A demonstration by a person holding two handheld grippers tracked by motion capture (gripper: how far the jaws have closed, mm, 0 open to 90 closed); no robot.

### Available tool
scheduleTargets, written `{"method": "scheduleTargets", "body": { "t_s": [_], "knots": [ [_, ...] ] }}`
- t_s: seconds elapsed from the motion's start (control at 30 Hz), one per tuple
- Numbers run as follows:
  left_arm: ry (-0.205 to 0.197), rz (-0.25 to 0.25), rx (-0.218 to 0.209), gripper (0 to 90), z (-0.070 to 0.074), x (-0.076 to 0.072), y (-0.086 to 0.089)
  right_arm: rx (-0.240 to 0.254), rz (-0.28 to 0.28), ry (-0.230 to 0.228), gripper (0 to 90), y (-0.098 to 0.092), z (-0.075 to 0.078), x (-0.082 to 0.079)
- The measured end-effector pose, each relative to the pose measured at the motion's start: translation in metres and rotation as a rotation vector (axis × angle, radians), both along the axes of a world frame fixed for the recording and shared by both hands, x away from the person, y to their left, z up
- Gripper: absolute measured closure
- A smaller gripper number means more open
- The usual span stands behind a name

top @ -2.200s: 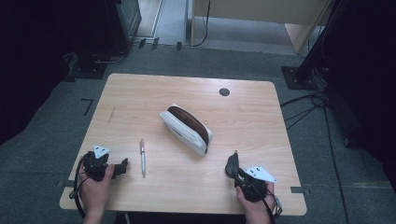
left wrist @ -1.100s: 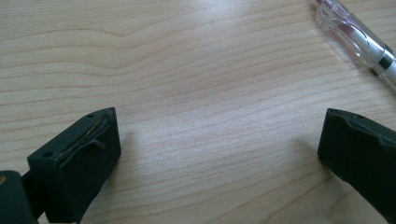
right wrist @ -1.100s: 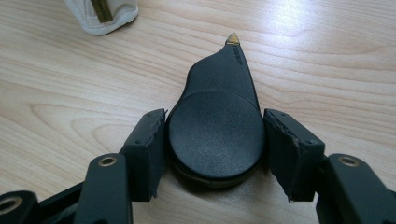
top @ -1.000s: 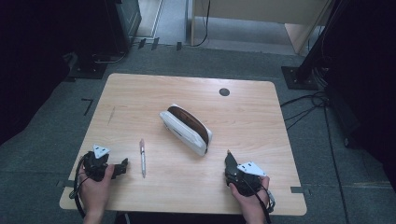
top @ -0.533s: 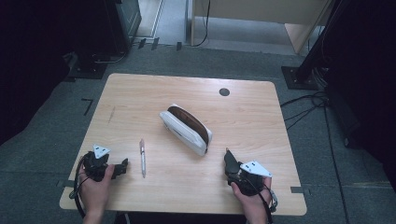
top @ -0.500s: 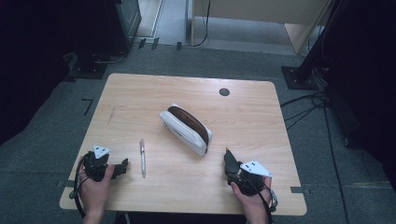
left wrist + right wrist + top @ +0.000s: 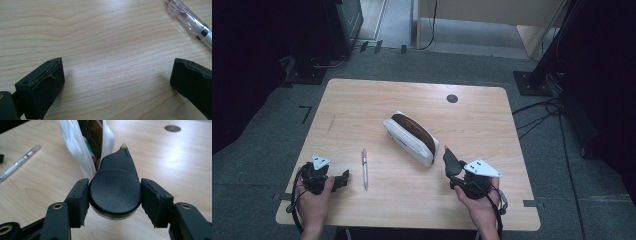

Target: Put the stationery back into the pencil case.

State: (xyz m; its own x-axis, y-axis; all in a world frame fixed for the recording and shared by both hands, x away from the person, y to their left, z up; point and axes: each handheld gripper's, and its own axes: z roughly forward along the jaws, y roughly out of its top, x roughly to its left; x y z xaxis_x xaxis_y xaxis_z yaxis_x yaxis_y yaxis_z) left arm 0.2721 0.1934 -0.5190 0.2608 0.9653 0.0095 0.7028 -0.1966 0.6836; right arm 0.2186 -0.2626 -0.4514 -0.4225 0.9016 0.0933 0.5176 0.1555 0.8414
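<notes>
The right gripper (image 7: 115, 192), clamped on a black tape dispenser (image 7: 115, 192), sits just short of the open pouch (image 7: 411, 138), whose long axis runs diagonally away.

Black teardrop-shaped object (image 7: 115, 188) held near pouch (image 7: 411, 137).

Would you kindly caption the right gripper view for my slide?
Right gripper clamps a black teardrop-shaped tool before the open white pencil case.

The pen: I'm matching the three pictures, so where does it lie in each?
High view: pen at lower left, right of the left gripper.
Left gripper view: top right corner.
Right gripper view: left edge.
Shared landmark: the wooden table.
</notes>
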Motion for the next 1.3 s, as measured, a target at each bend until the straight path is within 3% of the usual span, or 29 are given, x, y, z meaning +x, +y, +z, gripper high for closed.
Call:
{"method": "scheduleTargets", "body": {
  "t_s": [0.33, 0.53, 1.3],
  "knots": [
    [0.000, 0.000, -0.001, 0.0, 0.000, 0.000, 0.000, -0.016, 0.100, -0.016, 41.7, 0.015, 0.027, 0.022],
    [0.000, 0.000, 0.000, 0.0, 0.000, 0.000, 0.000, -0.024, 0.158, 0.006, 41.8, 0.022, 0.031, 0.034],
    [0.000, 0.000, 0.000, 0.0, 0.000, 0.000, 0.000, -0.008, 0.217, 0.074, 41.7, 0.032, 0.036, 0.073]
  ]
}}
